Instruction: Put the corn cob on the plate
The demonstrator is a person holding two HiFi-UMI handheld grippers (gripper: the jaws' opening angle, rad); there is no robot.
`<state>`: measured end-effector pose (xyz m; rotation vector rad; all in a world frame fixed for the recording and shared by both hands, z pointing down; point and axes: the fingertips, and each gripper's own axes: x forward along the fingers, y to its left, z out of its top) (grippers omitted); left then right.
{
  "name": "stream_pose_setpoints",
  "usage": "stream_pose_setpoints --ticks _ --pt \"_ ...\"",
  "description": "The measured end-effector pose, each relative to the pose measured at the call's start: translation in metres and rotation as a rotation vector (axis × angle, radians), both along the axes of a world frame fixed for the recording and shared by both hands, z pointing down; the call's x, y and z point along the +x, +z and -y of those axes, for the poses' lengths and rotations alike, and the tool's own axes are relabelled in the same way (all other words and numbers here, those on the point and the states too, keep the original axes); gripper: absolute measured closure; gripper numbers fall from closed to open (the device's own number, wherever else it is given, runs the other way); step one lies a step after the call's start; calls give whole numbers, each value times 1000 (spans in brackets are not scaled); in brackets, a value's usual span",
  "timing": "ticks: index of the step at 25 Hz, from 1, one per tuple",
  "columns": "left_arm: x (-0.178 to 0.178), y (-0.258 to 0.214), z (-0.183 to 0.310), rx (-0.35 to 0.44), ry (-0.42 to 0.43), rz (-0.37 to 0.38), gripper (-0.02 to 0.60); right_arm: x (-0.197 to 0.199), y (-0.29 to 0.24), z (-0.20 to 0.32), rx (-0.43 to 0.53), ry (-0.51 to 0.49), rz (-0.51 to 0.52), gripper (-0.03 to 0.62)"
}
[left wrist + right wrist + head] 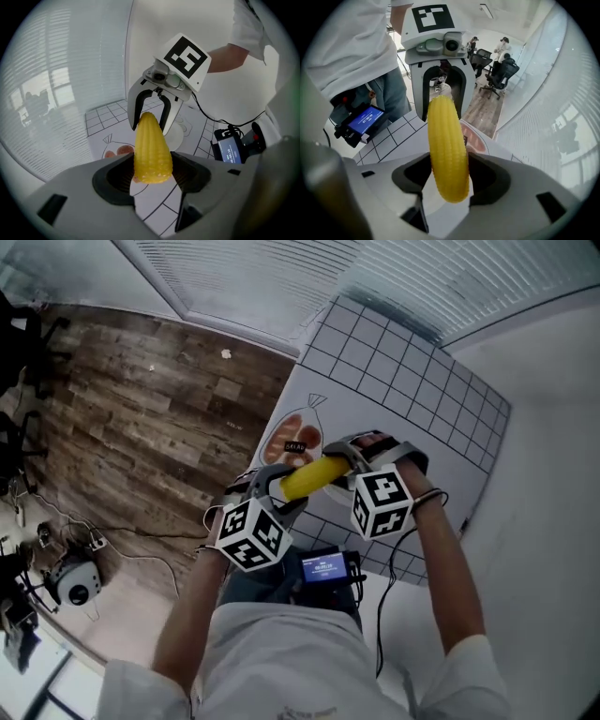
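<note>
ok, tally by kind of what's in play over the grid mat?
corn cob: 1
grippers: 2 (left gripper, right gripper, each shut on one end of the cob)
plate: 1
blue-screen device: 1
Total: 5

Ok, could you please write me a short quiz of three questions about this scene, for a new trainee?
1. True or false: the corn cob lies flat on the gridded mat.
2. What grips the cob? A) only the left gripper; B) only the right gripper; C) both, one at each end.
3. Fill in: the cob's colour is ____.
Key: 1 false, it is held above the mat; 2 C; 3 yellow.
</note>
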<state>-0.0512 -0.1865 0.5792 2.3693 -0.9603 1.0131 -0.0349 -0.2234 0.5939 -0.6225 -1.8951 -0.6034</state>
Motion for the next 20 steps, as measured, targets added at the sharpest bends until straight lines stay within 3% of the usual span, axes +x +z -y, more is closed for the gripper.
stream_pose_setpoints --ticks 20 --pt "70 6 19 -24 525 112 334 87 4 5 2 546 73 341"
